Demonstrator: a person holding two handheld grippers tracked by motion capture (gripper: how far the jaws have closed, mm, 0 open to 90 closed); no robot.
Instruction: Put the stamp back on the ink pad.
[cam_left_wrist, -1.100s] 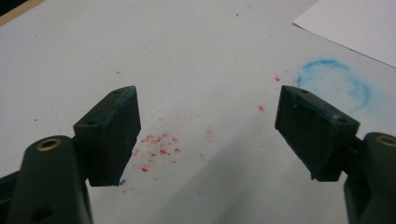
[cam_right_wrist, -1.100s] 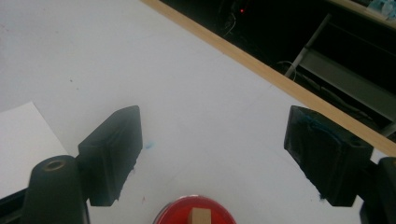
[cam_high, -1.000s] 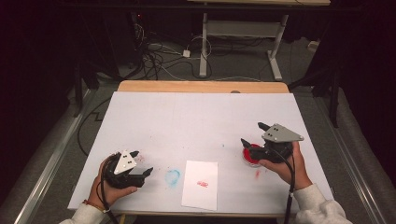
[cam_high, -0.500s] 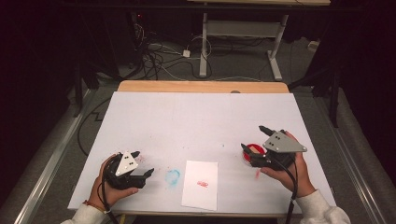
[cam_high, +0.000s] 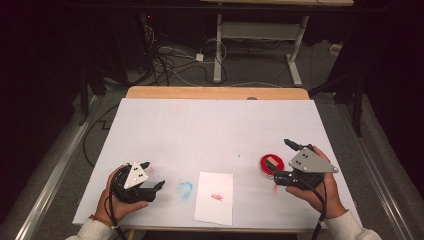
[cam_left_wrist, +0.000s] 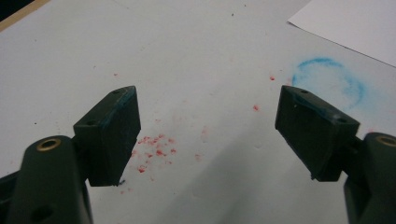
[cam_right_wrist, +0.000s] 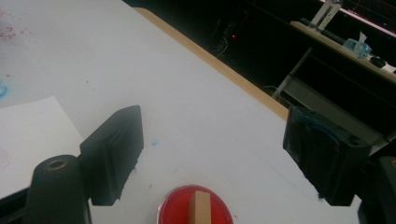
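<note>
A round red ink pad (cam_high: 264, 168) lies at the right of the white table, and a small wooden stamp block (cam_high: 272, 162) stands on it. My right gripper (cam_high: 281, 160) is open, one jaw on either side of the pad's near-right rim. In the right gripper view the pad (cam_right_wrist: 172, 213) and block (cam_right_wrist: 201, 208) sit low between the open jaws (cam_right_wrist: 215, 142), untouched. A white paper sheet (cam_high: 215, 198) with a red stamp mark (cam_high: 216, 196) lies at the front centre. My left gripper (cam_high: 152, 175) rests open at the front left, holding nothing (cam_left_wrist: 210, 126).
A blue ring stain (cam_high: 185, 189) marks the table left of the sheet, also seen ahead of the left jaws (cam_left_wrist: 329, 84). Red ink specks (cam_left_wrist: 154, 145) dot the surface beneath them. The wooden table edge (cam_high: 215, 92) runs along the far side, with cables and desk legs beyond.
My right gripper has drawn back a little toward the near right edge, away from the ink pad. The left gripper has hardly moved.
</note>
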